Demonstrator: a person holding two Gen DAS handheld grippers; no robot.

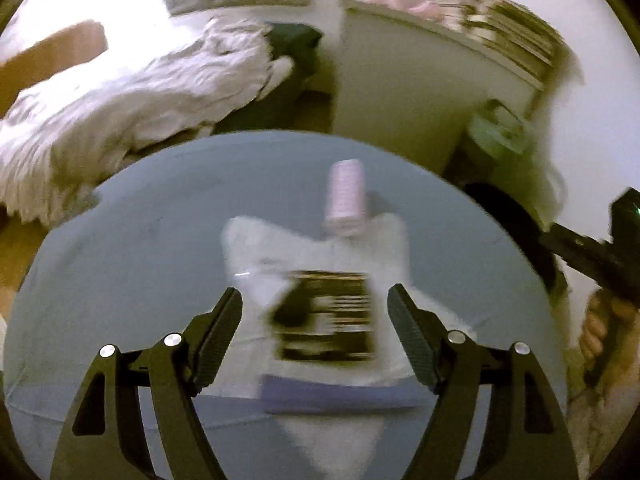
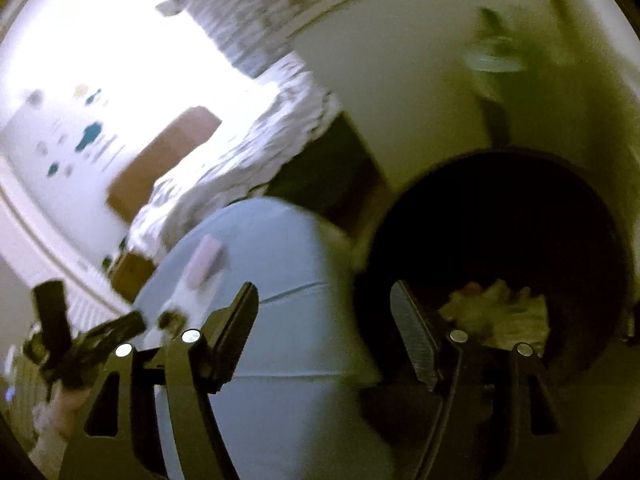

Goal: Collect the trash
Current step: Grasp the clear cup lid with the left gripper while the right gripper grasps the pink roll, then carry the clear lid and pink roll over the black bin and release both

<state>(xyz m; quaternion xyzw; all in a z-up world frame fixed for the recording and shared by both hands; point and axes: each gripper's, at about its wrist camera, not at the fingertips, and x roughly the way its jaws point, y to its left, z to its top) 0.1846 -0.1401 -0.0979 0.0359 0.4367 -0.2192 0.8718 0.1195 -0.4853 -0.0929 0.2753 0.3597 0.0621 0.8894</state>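
Rumpled white bedding [image 1: 132, 96] at left, white cabinet [image 1: 404, 92] behind, books [image 1: 508, 36] stacked on top, brown headboard [image 2: 160, 160] beyond.

Ahead of my left tongs [image 1: 315, 312] the round pale-blue desk [image 1: 140, 248] is bare from nine to eleven o'clock. At twelve a white sheet with a black printed label [image 1: 328, 316] lies flat, with a pink cylinder [image 1: 345, 196] beyond it. At two o'clock, beside the desk's edge, the round black bin [image 2: 500, 240] gapes open with crumpled paper [image 2: 496, 312] low inside.
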